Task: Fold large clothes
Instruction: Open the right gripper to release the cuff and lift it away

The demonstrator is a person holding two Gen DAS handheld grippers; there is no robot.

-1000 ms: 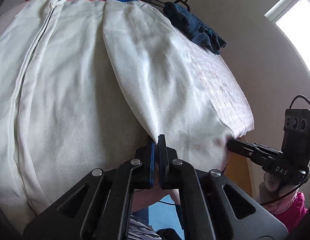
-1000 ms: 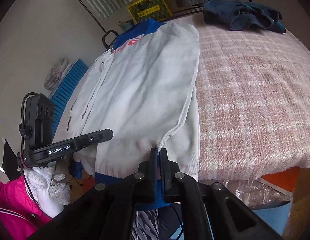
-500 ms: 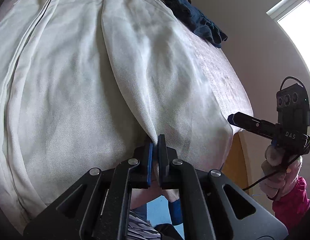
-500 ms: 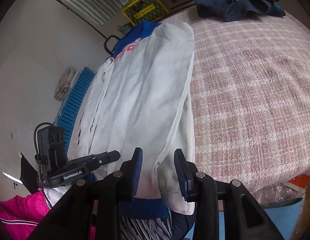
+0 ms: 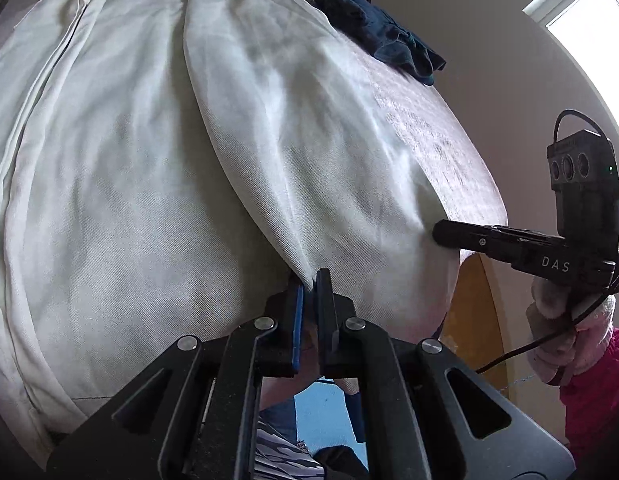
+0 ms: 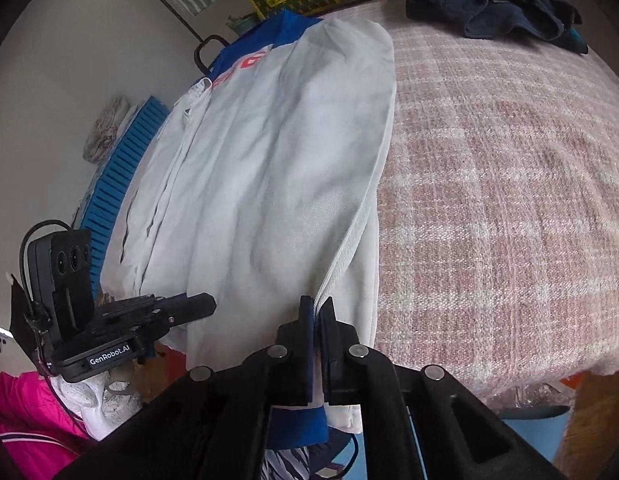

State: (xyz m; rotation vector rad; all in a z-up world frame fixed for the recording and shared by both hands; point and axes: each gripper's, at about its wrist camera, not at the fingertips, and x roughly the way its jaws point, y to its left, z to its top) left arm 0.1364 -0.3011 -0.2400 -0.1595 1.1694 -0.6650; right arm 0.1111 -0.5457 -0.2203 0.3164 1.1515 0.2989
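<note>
- A white jacket [image 6: 269, 184] with a blue collar and red letters is laid lengthwise on the bed [image 6: 509, 200], its long axis running from the near edge, where both grippers are, away to the collar at the far end.
- The near hem is held at two points. The left gripper [image 5: 309, 286] is pressed together on a fold of white cloth at the hem, where a sleeve is folded over the body.
- The right gripper [image 6: 318, 307] has just been closing and is now pinched on the ribbed seam at the jacket's right edge, with cloth between the pads.
- The two grippers are side by side along the hem, the right one nearer the bare part of the bed.
- The whole length of the jacket lies ahead of both grippers, so a fold is judged to call for the hem being carried forward toward the collar.
- A dark blue garment [image 6: 493, 4] lies well apart at the far corner of the bed.
</note>
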